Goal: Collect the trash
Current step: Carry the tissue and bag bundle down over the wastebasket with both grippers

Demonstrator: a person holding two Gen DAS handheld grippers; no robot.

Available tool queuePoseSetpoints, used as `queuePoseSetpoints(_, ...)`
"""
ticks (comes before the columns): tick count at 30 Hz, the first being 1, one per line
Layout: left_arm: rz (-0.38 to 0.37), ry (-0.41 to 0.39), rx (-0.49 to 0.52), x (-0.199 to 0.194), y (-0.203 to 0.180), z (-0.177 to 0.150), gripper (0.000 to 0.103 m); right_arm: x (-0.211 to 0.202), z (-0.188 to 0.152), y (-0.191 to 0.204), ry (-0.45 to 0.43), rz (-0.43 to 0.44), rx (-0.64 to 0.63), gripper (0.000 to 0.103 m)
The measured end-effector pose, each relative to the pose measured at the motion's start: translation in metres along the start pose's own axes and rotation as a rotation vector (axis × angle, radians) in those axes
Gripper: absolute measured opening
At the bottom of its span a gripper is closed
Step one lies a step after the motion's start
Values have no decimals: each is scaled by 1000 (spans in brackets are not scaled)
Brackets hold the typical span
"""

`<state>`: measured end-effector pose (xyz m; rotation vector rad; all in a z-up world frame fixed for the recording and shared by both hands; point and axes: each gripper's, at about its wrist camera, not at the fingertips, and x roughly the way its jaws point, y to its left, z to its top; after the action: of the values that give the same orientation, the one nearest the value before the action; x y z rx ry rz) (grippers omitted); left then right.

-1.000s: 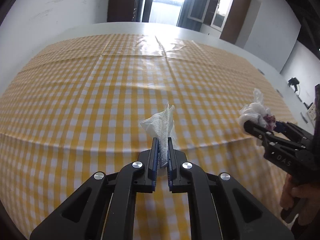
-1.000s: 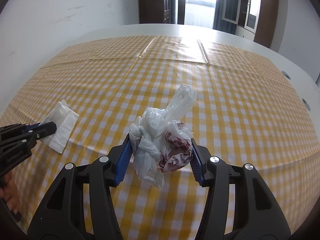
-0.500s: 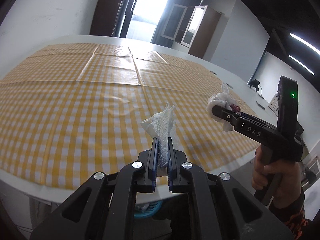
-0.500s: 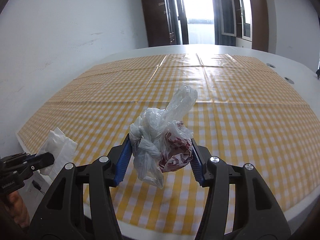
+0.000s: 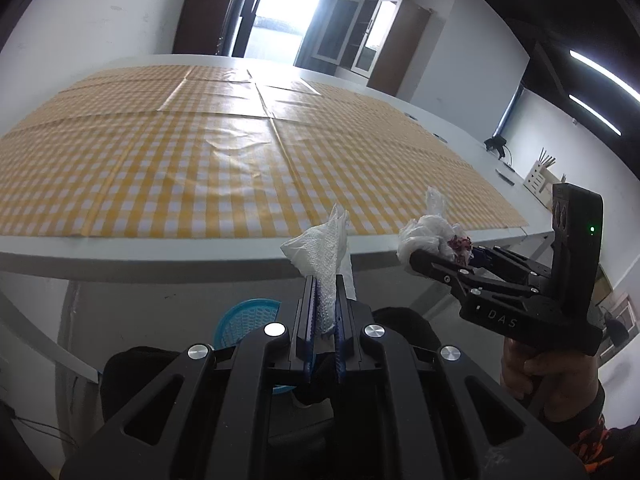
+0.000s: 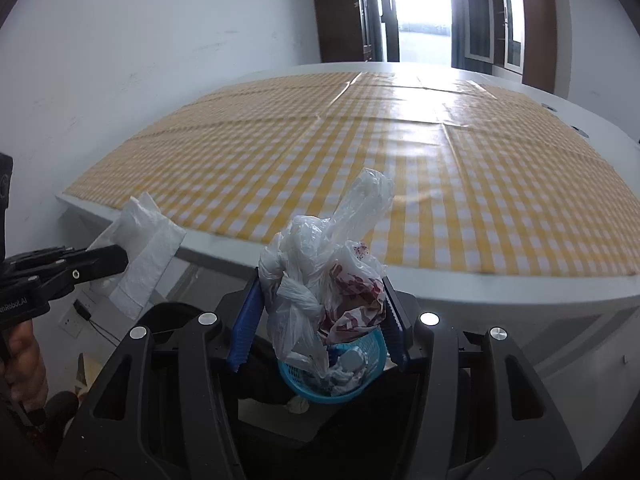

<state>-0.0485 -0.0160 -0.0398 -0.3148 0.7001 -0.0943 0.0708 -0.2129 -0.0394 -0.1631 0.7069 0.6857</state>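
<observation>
My left gripper (image 5: 325, 292) is shut on a white paper napkin (image 5: 320, 248), which sticks up from its blue pads in front of the table edge. The same napkin (image 6: 142, 246) shows at the left of the right wrist view, pinched by the left gripper (image 6: 120, 258). My right gripper (image 6: 320, 308) is shut on a knotted clear plastic bag (image 6: 324, 272) with red-and-white scraps inside; the bag (image 5: 434, 236) also shows at the right gripper (image 5: 412, 258) in the left wrist view. Below the bag stands a blue basket (image 6: 308, 388) that holds several pieces of trash. The blue basket (image 5: 246, 316) sits on the floor under the table edge.
The table with a yellow checked cloth (image 5: 224, 160) lies ahead and higher than both grippers; its white edge (image 6: 440, 284) crosses the view. A hand (image 5: 528, 368) holds the right gripper. White walls, a bright doorway and cabinets stand beyond. A cable and socket (image 6: 80, 312) are at the wall.
Both grippers have drawn back from over the cloth past the table's near edge and sunk a little, each keeping its load. The blue basket has come into view beneath them.
</observation>
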Motion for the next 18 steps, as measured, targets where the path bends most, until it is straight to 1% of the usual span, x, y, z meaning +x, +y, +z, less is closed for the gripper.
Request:
queuePoseSetpoints(2, -2, 6, 2, -3, -1, -9, 7, -7, -10, 7, -4, 2, -16, 50)
queuePoseSetpoints(6, -6, 33, 9, 0, -4, -28, 7, -12, -31, 11, 21, 4, -21, 50)
queuePoseSetpoints(9, 1, 77, 6, 11, -2, -44, 7, -11, -56, 14, 55, 11, -27, 50)
queuePoseSetpoints(14, 15, 152, -18, 41, 10, -69, 7, 8, -90, 22, 143, 25, -35, 50)
queuePoseSetpoints(18, 31, 214, -46, 72, 25, -85, 7, 37, -105, 26, 216, 62, -23, 50)
